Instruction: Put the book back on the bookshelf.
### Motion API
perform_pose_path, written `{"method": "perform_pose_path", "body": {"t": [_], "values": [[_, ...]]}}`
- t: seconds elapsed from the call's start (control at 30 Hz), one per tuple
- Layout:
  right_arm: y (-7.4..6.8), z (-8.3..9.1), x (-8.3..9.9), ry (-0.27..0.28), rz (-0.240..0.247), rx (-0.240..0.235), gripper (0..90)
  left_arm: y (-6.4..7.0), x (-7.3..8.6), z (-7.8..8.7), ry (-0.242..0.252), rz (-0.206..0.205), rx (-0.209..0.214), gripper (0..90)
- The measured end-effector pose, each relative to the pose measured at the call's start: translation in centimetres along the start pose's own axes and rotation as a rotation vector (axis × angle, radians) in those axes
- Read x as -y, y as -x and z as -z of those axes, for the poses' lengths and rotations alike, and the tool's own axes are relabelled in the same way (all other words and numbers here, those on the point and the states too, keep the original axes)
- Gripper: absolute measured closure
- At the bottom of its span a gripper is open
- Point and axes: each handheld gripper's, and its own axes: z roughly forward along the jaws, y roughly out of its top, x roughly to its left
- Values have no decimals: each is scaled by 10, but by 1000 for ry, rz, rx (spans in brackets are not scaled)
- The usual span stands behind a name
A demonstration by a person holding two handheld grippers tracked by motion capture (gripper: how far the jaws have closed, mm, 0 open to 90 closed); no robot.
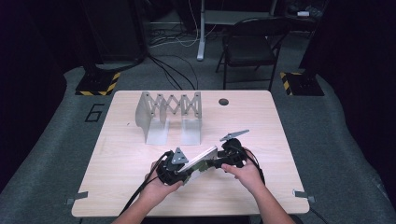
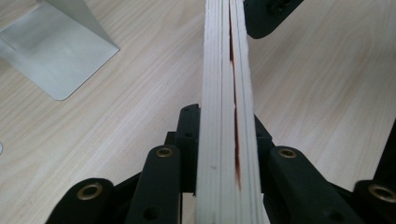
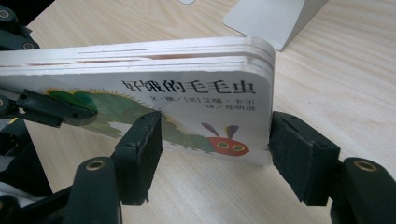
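The book (image 1: 201, 160) is pinched by the left gripper (image 1: 183, 169) at its near-left end, while the right gripper (image 1: 219, 161) fingers (image 3: 140, 154) are spread around its far-right corner.

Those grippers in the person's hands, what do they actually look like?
Both are black, chunky hand-held tools. The left gripper and right gripper each carry a grey three-cornered plate on top and trail a black cable toward the person. Up close, the jaws are black bars with brass-coloured ringed holes; the right gripper's have ribbed pads. The forearms are bare, no sleeves in sight.
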Motion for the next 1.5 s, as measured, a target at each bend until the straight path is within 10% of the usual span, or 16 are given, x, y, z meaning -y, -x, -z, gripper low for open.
{"method": "perform_pose_path", "body": {"t": [1.5], "values": [[5,4,5,4,-5,-10,359,4,-1,-2,9,-7,-5,756]]}}
